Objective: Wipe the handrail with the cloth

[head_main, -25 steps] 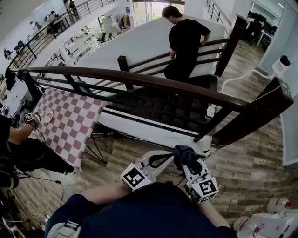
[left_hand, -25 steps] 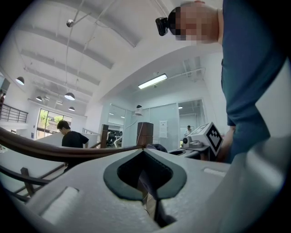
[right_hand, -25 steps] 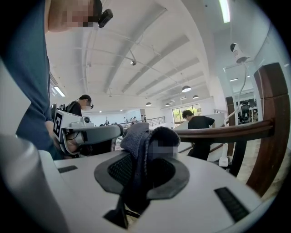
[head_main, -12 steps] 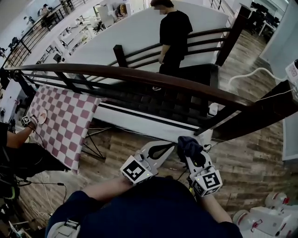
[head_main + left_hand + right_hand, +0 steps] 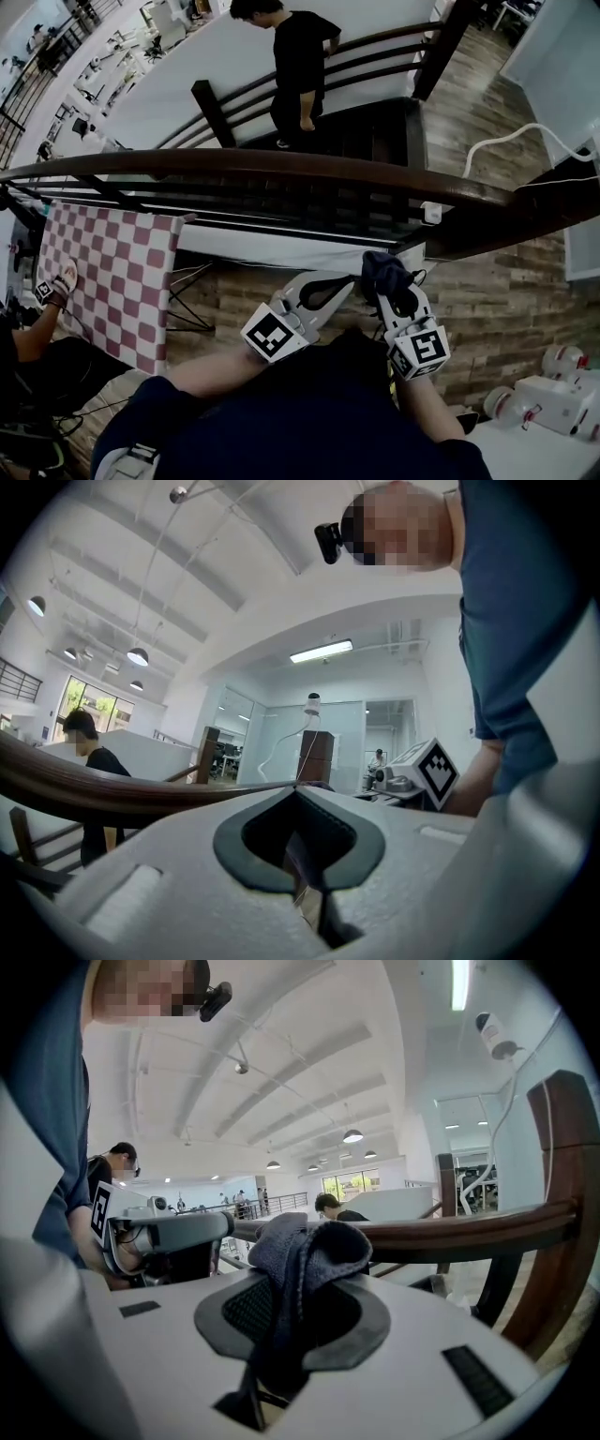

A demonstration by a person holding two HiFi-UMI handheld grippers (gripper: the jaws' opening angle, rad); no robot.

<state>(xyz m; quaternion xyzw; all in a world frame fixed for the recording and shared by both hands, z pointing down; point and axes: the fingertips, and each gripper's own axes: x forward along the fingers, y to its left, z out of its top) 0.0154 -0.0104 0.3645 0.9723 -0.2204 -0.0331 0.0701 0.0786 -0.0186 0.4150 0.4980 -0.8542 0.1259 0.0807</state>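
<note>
While both tools hang at six o'clock in the head view, the handrail (image 5: 281, 164) crosses twelve, untouched. Left gripper (image 5: 298, 794): jaws together, empty. Right gripper (image 5: 296, 1321) clamps the cloth (image 5: 305, 1251), bunched forward, likely for wiping; rail at two o'clock.

Two tools (left (image 5: 349, 280), right (image 5: 385, 287)); one cloth (image 5: 379, 266); one handrail (image 5: 281, 164); one checked table (image 5: 103, 272)

No legible text, number, brand or sign appears in any view. The left marker cube (image 5: 273, 335) and right marker cube (image 5: 419, 350), lower centre of the head view, bear only black-and-white square patterns.
</note>
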